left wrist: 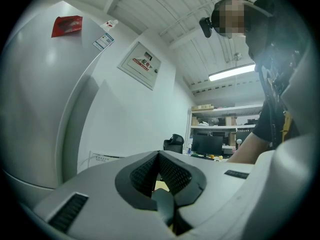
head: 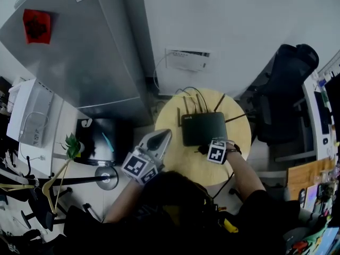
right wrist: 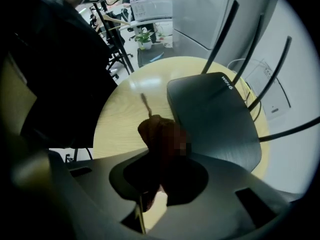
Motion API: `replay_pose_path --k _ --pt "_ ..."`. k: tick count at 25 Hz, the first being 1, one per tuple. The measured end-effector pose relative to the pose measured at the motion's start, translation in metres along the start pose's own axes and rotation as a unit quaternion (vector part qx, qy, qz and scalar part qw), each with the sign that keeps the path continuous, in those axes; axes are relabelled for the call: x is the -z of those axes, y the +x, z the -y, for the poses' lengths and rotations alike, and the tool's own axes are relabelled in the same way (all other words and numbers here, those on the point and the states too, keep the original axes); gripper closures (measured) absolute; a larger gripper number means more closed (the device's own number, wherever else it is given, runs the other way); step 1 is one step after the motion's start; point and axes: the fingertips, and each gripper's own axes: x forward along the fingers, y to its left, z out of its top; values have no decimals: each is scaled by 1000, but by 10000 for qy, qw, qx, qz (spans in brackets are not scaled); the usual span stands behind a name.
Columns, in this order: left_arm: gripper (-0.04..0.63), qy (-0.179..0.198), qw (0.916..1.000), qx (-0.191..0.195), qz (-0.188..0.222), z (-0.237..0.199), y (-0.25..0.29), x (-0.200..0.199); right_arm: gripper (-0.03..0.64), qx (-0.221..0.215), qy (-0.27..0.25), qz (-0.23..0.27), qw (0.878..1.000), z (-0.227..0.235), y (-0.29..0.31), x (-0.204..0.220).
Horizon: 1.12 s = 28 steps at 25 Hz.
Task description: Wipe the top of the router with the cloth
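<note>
The right gripper's jaws are clamped on a bunched, dark reddish cloth, held at the near edge of the black router. The router lies flat on a round wooden table with its antennas raised. The left gripper, jaws pressed together with nothing between them, hangs over the table's left edge.

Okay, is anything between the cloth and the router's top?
Nothing visible. The cloth in the right gripper hangs at the near edge of the router; its top is bare, with antennas only along the far edge.
</note>
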Motion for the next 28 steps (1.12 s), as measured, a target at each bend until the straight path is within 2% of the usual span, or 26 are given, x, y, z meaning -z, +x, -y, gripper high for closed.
replay_pose_path --k 2,4,9,11,13,18,21,23,28 --pt "603 -16 10000 -34 -1 0 0 1 552 -74 33 181 9998 2 -4 4" --pt "603 -40 9999 -89 -31 -2 0 4 552 127 143 481 9987 23 -19 4" --pt "603 -7 9995 -316 -64 -9 1 9 552 1285 415 898 9868 118 -70 9" --pt "603 -19 9989 -461 -32 -10 -1 8 552 1716 388 802 9811 148 -83 13" --pt "603 21 9980 -627 10 -13 -7 6 552 1946 163 601 9789 165 -80 16" --pt "603 -30 9931 -1172 64 -33 -35 5 552 2218 -170 130 9749 198 -66 8" --pt "603 -59 9915 -1301 -3 -36 -47 9 552 2362 -257 -211 9711 209 -56 8" --pt "603 -48 9902 -1393 -29 -40 -52 10 552 2304 -276 -386 9719 208 -45 14" --pt "603 16 9909 -1345 -86 -43 -53 10 551 1945 -178 -136 9806 183 -28 20"
